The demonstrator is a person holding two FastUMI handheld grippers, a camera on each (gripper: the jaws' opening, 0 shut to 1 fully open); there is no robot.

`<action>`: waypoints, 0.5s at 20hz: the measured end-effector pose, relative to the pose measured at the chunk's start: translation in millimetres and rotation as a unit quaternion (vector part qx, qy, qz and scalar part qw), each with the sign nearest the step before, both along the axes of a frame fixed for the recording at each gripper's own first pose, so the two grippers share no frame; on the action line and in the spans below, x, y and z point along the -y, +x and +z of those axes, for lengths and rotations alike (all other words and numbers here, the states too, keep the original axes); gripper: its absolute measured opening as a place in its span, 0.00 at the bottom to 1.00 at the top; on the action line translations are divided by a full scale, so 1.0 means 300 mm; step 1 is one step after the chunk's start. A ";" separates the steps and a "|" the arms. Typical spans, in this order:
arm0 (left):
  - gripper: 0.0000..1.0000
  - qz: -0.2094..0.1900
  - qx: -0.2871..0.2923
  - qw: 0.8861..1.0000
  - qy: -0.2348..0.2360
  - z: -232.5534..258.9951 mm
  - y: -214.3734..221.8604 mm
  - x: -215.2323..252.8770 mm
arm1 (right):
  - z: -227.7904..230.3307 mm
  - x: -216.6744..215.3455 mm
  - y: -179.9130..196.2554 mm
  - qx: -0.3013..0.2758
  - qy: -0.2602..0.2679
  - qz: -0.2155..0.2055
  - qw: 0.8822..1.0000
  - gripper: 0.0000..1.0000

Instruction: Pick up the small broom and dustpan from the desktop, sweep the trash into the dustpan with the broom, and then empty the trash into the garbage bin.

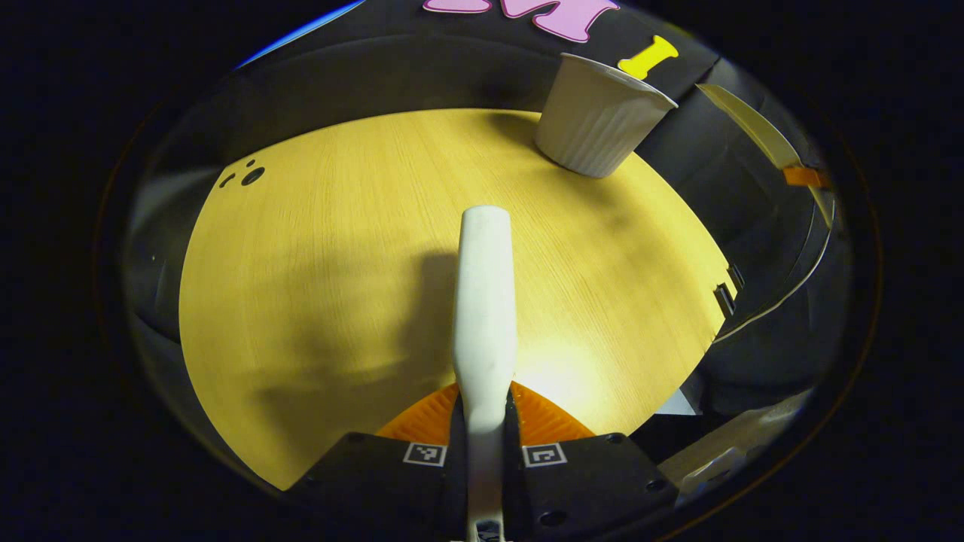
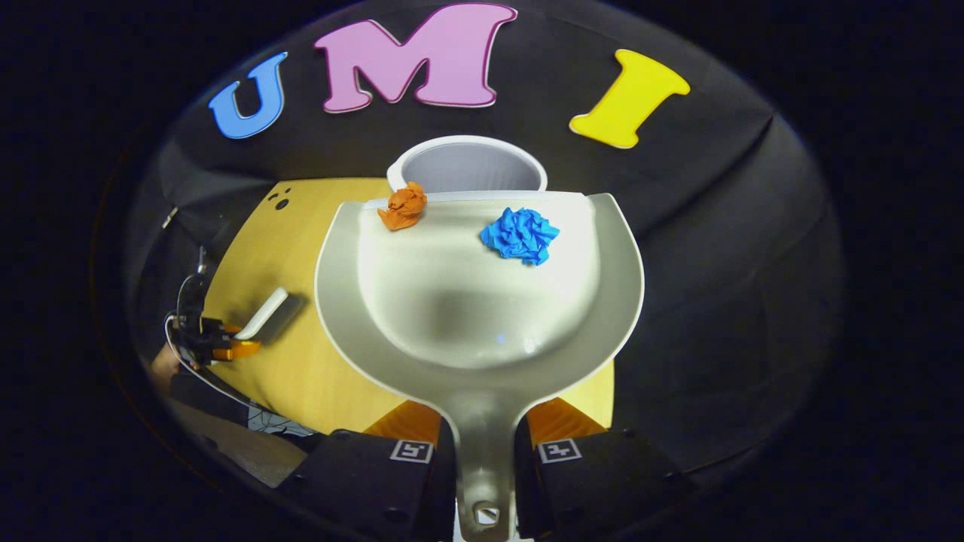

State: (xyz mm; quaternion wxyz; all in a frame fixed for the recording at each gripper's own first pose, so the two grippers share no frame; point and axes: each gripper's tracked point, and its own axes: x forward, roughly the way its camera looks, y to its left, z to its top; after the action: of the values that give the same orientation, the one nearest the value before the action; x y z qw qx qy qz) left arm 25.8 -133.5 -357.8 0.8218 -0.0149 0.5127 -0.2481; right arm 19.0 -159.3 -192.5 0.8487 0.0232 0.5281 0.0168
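Holding the dustpan (image 2: 482, 301) level, right claw (image 2: 483, 444) faces the bin (image 2: 467, 164).

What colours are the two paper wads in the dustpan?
One orange wad, one blue wad, clearest in the right gripper view.

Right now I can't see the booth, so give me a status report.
Left gripper shut on broom. Right gripper shut on dustpan, tipped toward bin. Orange wad, blue wad at lip. Nothing in the way.

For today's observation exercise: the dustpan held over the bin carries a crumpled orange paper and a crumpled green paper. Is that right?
Not quite: in the right gripper view the dustpan over the bin carries an orange paper and a blue paper, not green.
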 end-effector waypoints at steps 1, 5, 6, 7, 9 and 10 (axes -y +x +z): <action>0.22 0.000 0.000 1.000 0.001 -0.003 -0.006 -0.013 | -0.001 0.042 0.051 0.001 -0.018 0.002 1.000 0.35; 0.23 0.006 -0.001 1.000 0.001 -0.007 -0.027 -0.050 | 0.000 0.158 0.220 -0.026 -0.082 0.021 0.996 0.35; 0.22 0.009 -0.001 1.000 0.000 -0.009 -0.030 -0.063 | -0.004 0.177 0.255 -0.034 -0.095 0.027 0.995 0.35; 0.22 0.012 -0.001 1.000 -0.001 -0.010 -0.033 -0.073 | -0.007 0.201 0.294 -0.042 -0.114 0.037 0.992 0.35; 0.23 0.017 -0.003 1.000 -0.003 -0.010 -0.041 -0.082 | -0.012 0.240 0.371 -0.063 -0.154 0.064 0.984 0.35; 0.23 0.018 -0.004 1.000 -0.003 -0.012 -0.044 -0.086 | -0.015 0.251 0.399 -0.079 -0.174 0.082 0.978 0.35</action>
State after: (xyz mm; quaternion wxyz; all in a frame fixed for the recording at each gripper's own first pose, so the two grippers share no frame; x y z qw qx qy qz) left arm 12.5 -107.6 -361.4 0.8242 -0.0275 0.5146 -0.2346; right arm 138.6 -234.7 -196.9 0.7914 -0.1666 0.5881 -0.0077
